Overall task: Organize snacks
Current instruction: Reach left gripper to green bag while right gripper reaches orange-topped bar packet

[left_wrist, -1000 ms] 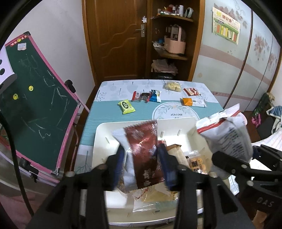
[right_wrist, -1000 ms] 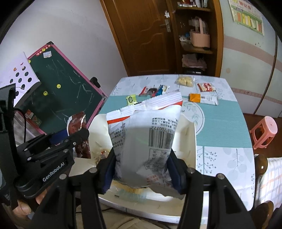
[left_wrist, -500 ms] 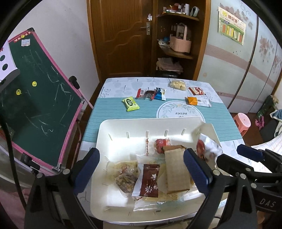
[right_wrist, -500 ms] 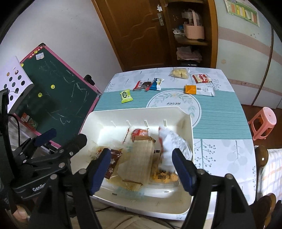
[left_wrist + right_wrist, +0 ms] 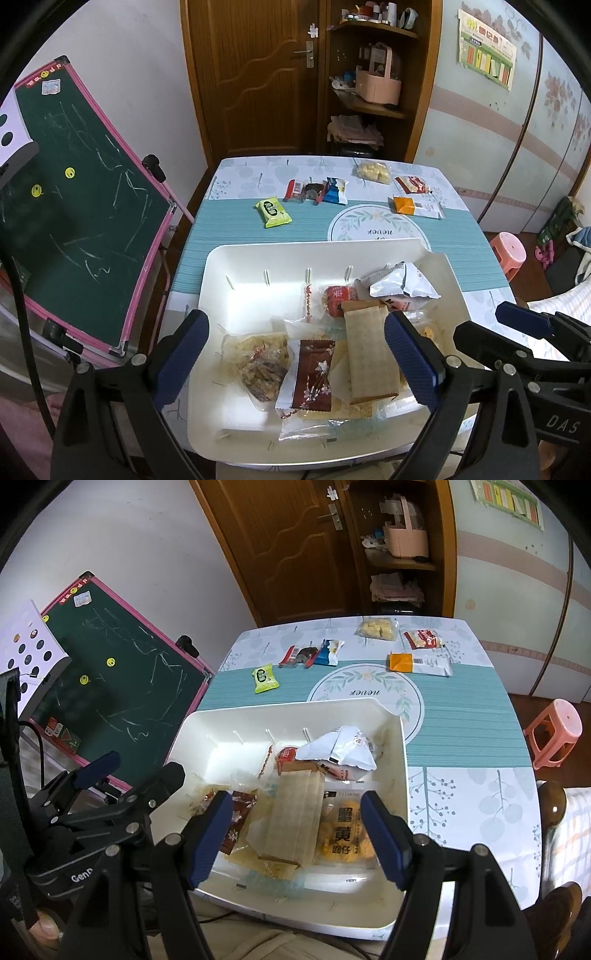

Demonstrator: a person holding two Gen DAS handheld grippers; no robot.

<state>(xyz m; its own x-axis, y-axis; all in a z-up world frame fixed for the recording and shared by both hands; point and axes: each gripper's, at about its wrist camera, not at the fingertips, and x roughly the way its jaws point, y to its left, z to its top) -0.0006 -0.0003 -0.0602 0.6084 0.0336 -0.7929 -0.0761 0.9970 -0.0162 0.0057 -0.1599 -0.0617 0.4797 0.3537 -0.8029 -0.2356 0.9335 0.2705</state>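
A white tray (image 5: 255, 258) (image 5: 207, 731) sits at the near edge of the table and holds several snack packets. Among them lie a brown packet (image 5: 312, 373) (image 5: 236, 829), a tan wafer pack (image 5: 369, 350) (image 5: 295, 812), a white crinkled bag (image 5: 400, 286) (image 5: 340, 753) and a yellow pack (image 5: 345, 836). My left gripper (image 5: 295, 363) hovers open above the near part of the tray, holding nothing. My right gripper (image 5: 299, 838) hangs open over the tray's right half, also with nothing between its blue pads.
Farther back on the table lie a green packet (image 5: 273, 211), a cluster of red and blue packets (image 5: 317, 190), a clear bag of yellow pieces (image 5: 373, 171), a red-white packet (image 5: 412, 184) and an orange pack (image 5: 415, 206). A chalkboard (image 5: 74, 221) leans at the left; a pink stool (image 5: 554, 734) stands right.
Both grippers opened. The brown packet dropped from my left gripper into the tray, and the white bag fell from my right gripper onto the tray's far right.
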